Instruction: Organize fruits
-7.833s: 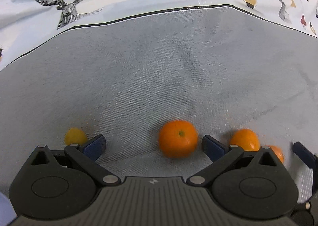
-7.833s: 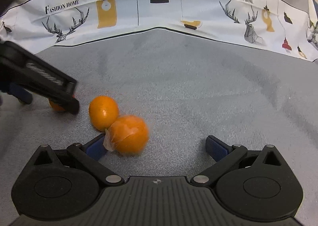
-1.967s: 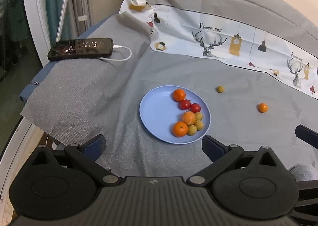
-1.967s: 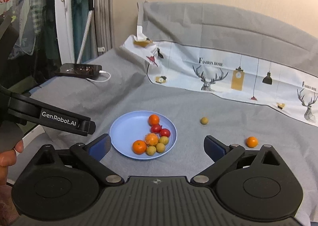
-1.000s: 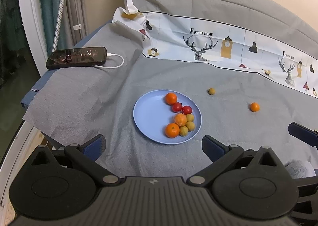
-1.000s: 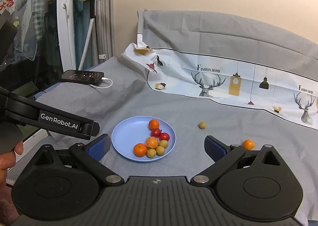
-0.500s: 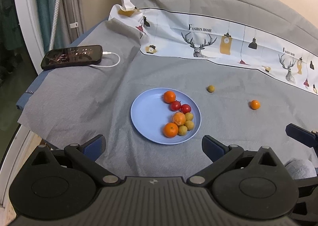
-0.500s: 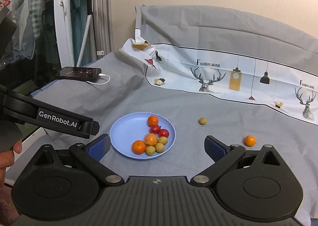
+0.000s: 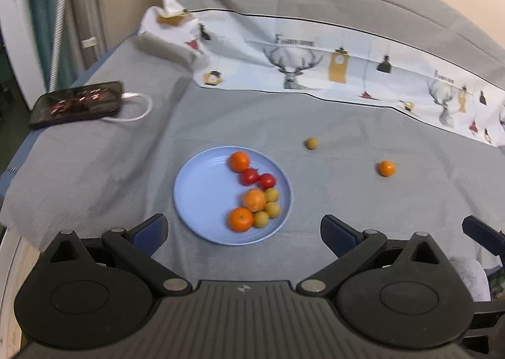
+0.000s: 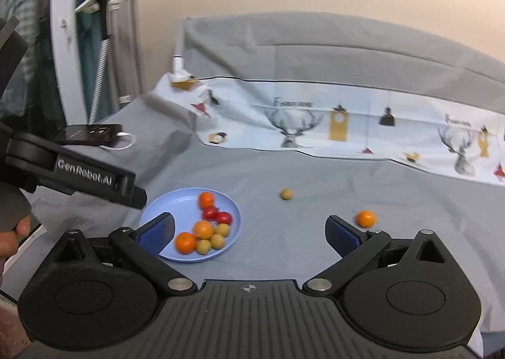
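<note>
Left wrist view: your left gripper and right gripper both hang spread wide and empty above the grey cloth. Near its middle, a blue plate holds eight fruits. Two lie loose beyond: a small orange, light, round, likely to roll, so pinch across its middle gently; and a smaller yellow-green fruit.

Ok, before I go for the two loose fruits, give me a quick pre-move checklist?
1. Left gripper jaws open and empty: ok.
2. Right gripper jaws open and empty: ok.
3. Loose orange fruit on the cloth, nothing around it: ok.
4. Loose yellow-green fruit on the cloth, clear of the orange one: ok.
5. Blue plate has bare space on its left half: ok.
6. All fruit on the plate: not ok.
</note>
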Demonstrator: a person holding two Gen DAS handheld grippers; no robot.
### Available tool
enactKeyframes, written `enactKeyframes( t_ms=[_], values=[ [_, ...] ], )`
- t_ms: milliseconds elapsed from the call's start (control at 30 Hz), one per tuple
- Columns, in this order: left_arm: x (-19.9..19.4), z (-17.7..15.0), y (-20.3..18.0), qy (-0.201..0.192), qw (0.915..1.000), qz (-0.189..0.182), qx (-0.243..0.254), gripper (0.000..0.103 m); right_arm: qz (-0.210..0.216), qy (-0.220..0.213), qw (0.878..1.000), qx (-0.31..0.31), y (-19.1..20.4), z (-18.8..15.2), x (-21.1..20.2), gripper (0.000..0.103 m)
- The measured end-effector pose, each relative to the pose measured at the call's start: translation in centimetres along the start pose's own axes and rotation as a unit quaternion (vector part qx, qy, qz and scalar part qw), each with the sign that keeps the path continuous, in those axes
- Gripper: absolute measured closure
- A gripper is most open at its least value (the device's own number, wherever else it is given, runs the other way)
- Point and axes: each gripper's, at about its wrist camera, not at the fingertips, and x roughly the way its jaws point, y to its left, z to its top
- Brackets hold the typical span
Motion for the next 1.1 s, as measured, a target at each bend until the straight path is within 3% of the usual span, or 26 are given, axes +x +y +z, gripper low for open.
enactKeyframes(
  t_ms=[200, 600, 1100],
  values=[
    [2.0, 1.7, -1.9, 0.020, 0.9992, -0.006, 0.035, 0.000, -0.023, -0.011, 1.000, 0.015, -1.5, -0.2, -0.4, 0.001],
    [6.2, 4.9, -4.9, 0.043, 0.9983, -0.003, 0.039, 0.000, -0.050, 0.019, 0.995, 0.080, -6.1, -1.3, 1.9, 0.001],
    [16.0, 9.8, -11.5, 0.079, 0.9948, -0.014, 0.063, 0.000, -0.157, 0.038, 0.977, 0.138, -15.5, -2.7, 9.0, 0.001]
  ],
)
